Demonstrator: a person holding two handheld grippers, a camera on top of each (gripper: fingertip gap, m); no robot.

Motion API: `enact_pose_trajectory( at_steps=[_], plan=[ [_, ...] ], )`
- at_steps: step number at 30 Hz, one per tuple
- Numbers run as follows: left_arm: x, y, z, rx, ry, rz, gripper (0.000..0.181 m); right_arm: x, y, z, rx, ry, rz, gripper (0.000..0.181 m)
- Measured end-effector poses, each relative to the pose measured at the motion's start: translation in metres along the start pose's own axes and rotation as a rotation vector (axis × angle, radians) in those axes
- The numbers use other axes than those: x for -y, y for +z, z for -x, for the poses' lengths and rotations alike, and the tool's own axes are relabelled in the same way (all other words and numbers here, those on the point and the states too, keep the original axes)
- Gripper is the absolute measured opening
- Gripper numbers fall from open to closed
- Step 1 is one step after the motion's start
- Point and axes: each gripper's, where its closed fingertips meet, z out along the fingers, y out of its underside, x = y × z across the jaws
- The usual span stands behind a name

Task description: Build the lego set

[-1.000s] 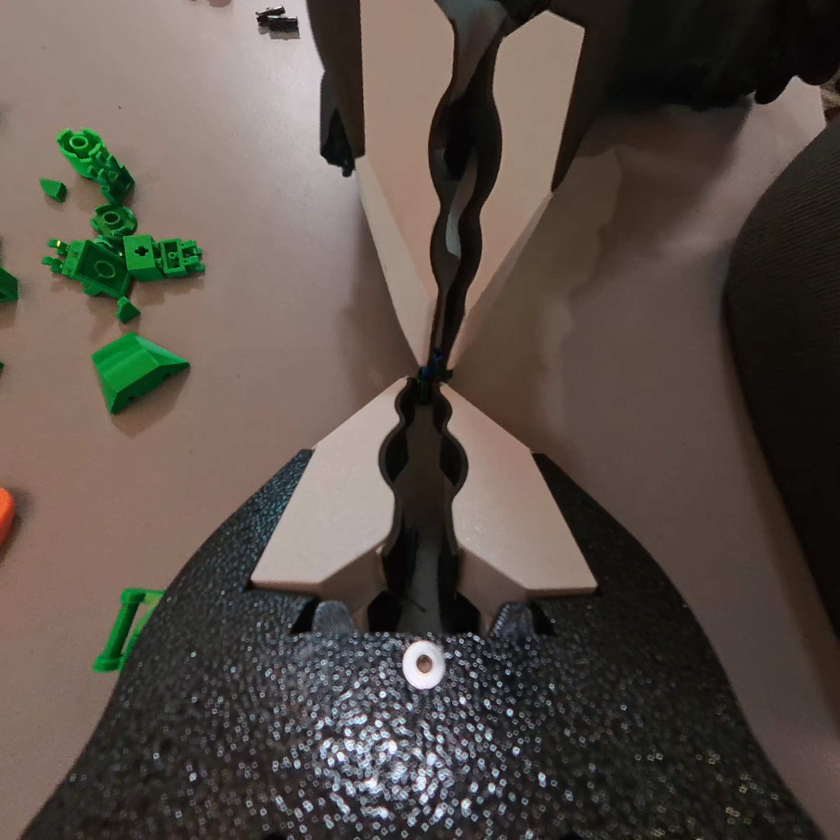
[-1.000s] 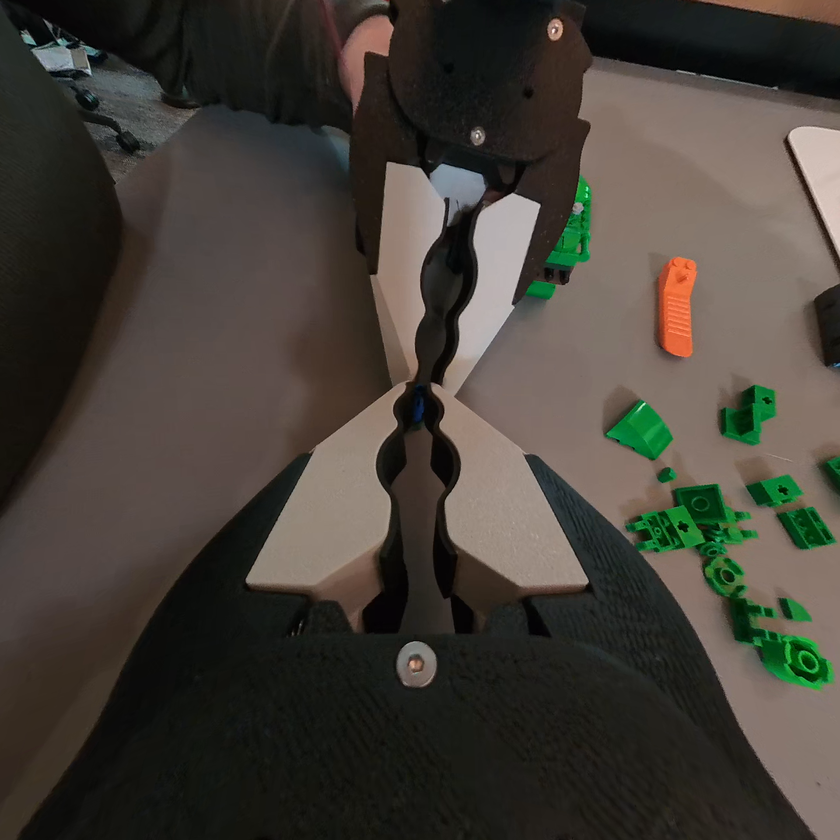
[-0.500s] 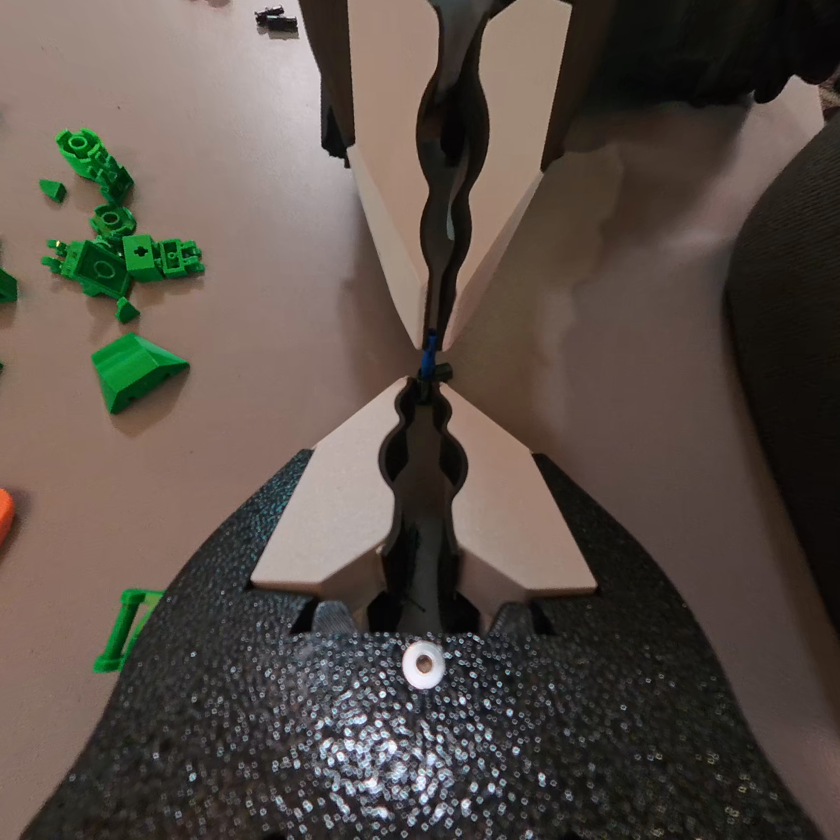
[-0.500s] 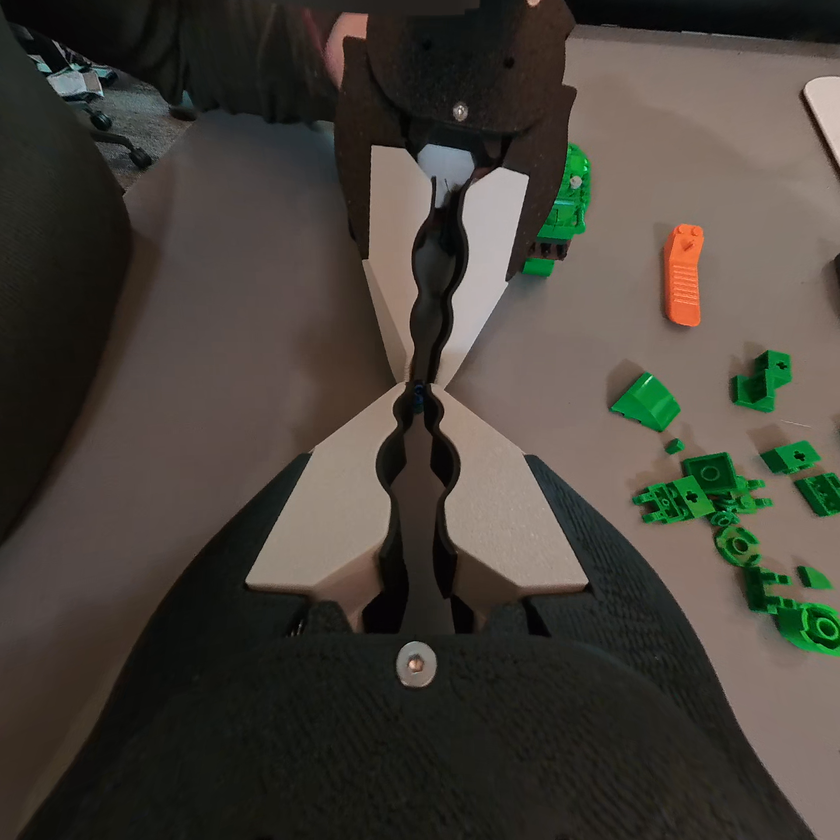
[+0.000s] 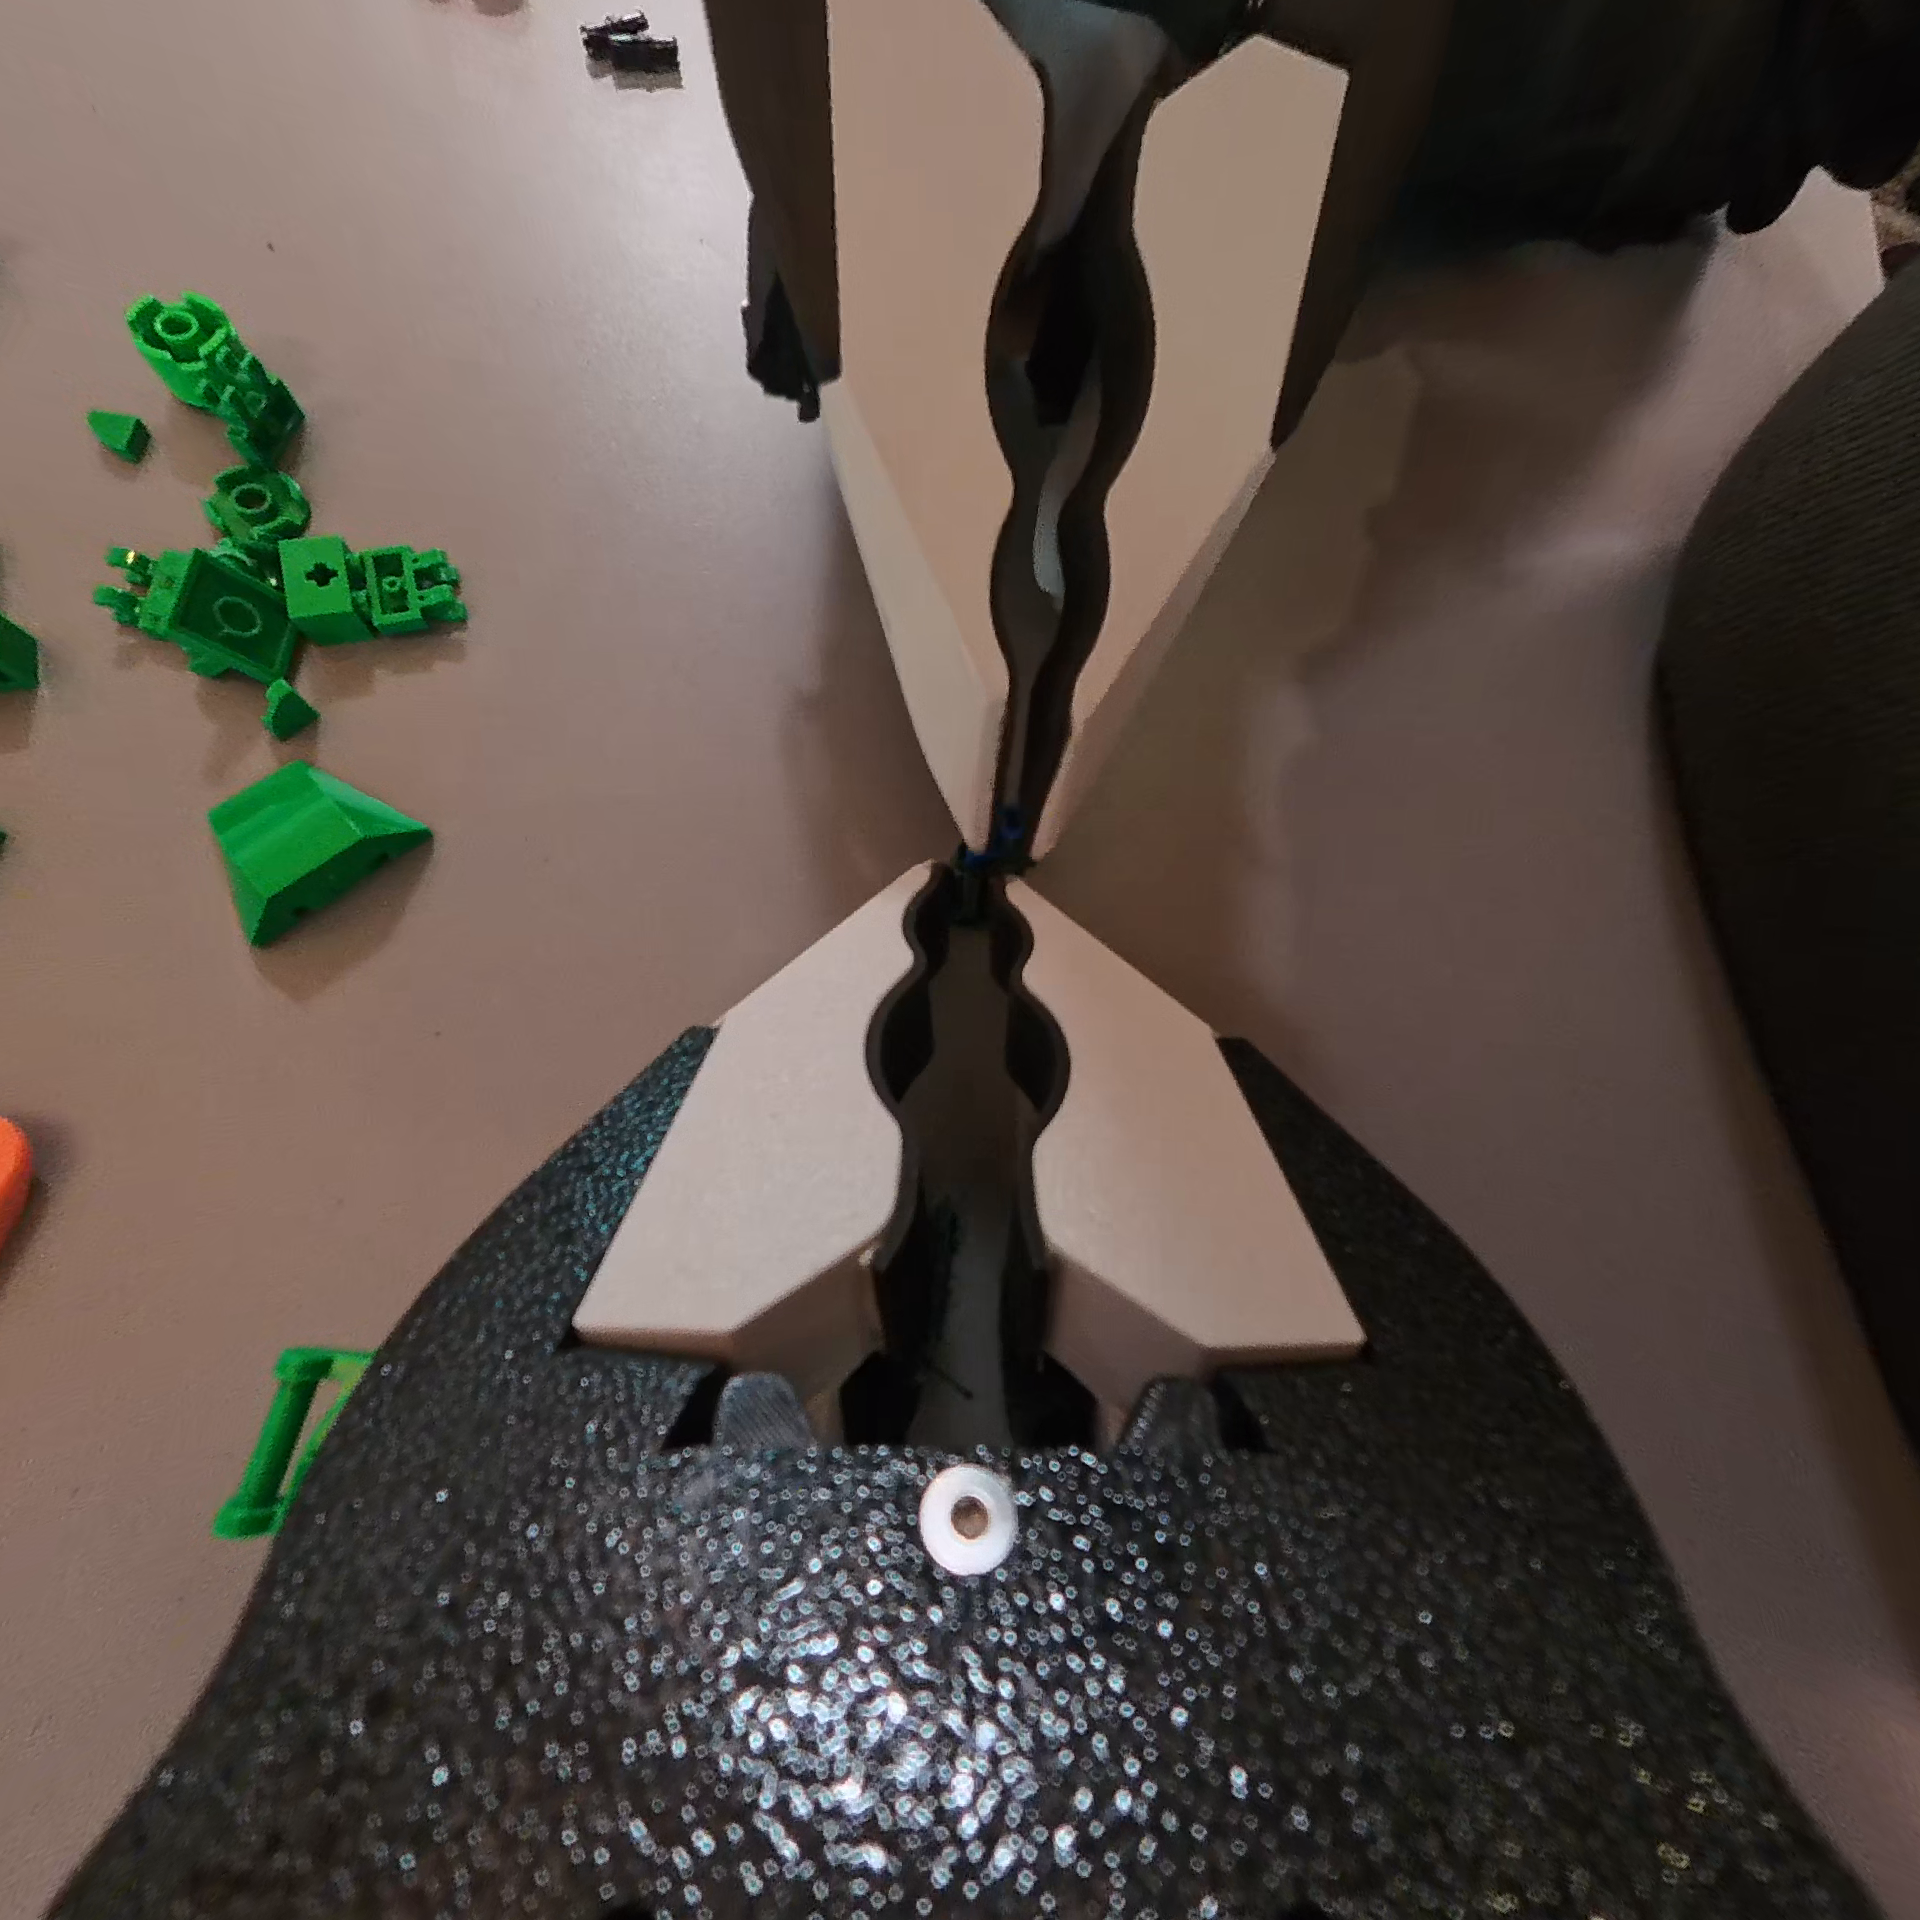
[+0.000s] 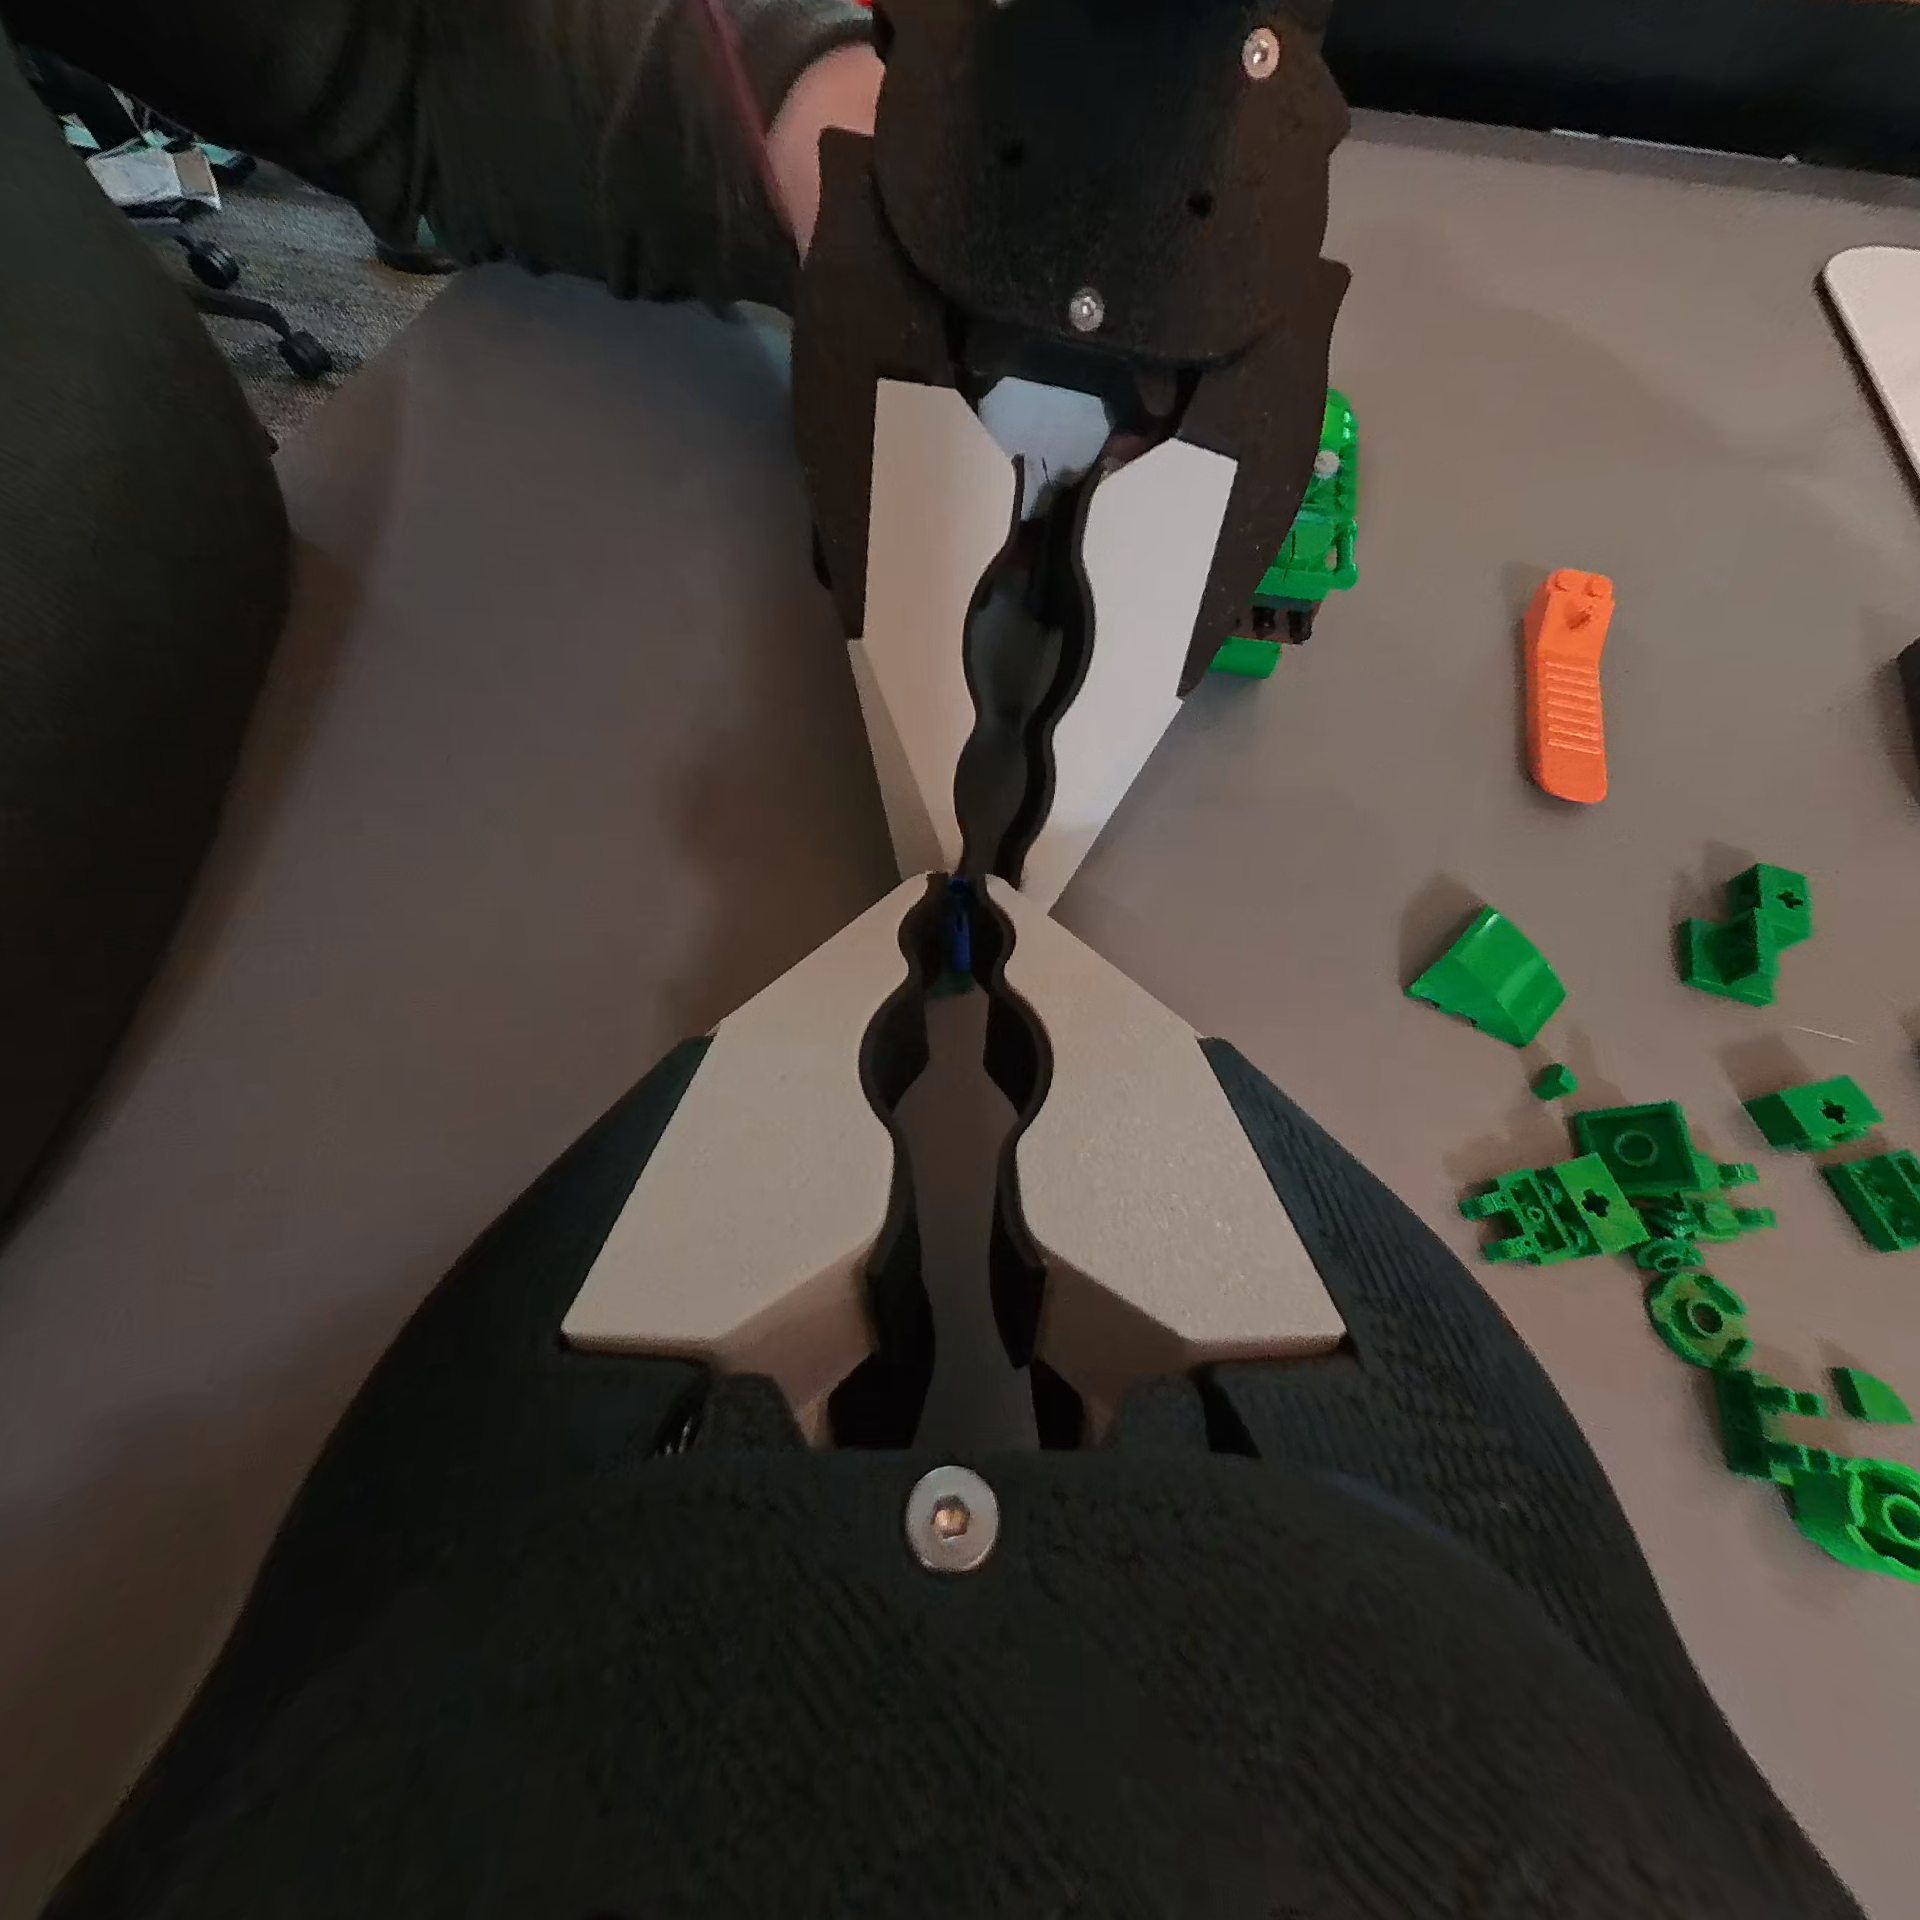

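My two grippers meet tip to tip above the grey table. In the left wrist view my left gripper is shut on a small black piece. My right gripper comes down from the top, shut on a small blue pin that touches the black piece. In the right wrist view my right gripper holds the blue pin between its pads, and my left gripper faces it. How the two pieces join is hidden by the fingertips.
Loose green pieces lie left of the grippers: a slope brick, a cluster and a bar piece. An orange brick separator and a green part-built model sit beyond. A dark chair stands beside the table. My two grippers' fingertips are within a few centimetres of each other.
Half a second ago the tips stood slightly apart with the blue pin showing between them. Now they are pressed close together again and most of the pin is hidden.
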Motion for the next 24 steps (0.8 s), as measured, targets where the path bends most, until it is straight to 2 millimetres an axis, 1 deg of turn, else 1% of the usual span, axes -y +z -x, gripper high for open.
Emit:
enact_pose_trajectory(
  at_steps=[4, 10, 13, 17, 24],
  plan=[
    [0.0001, 0.0, 0.0, 0.001, 0.001, -0.001, 0.005, -0.0008, 0.0034, 0.0052, 0.017, -0.026, 0.015, 0.004],
    [-0.0002, -0.0001, 0.0005, 0.012, 0.004, 0.0, 0.005, -0.0025, 0.005, 0.0043, -0.005, -0.044, 0.029, 0.004],
    [0.0, 0.0, 0.0007, 0.009, -0.004, -0.002, 0.005, -0.0019, 0.0039, 0.001, -0.012, -0.017, 0.021, 0.003],
    [0.0, 0.0, 0.0008, 0.014, 0.002, -0.002, 0.005, -0.0018, -0.0008, -0.0025, 0.005, 0.067, 0.002, 0.001],
    [0.0001, 0.0001, 0.0007, 0.013, 0.0, -0.001, 0.005, -0.0036, -0.0031, -0.0032, 0.025, 0.118, -0.002, 0.002]
  ],
)
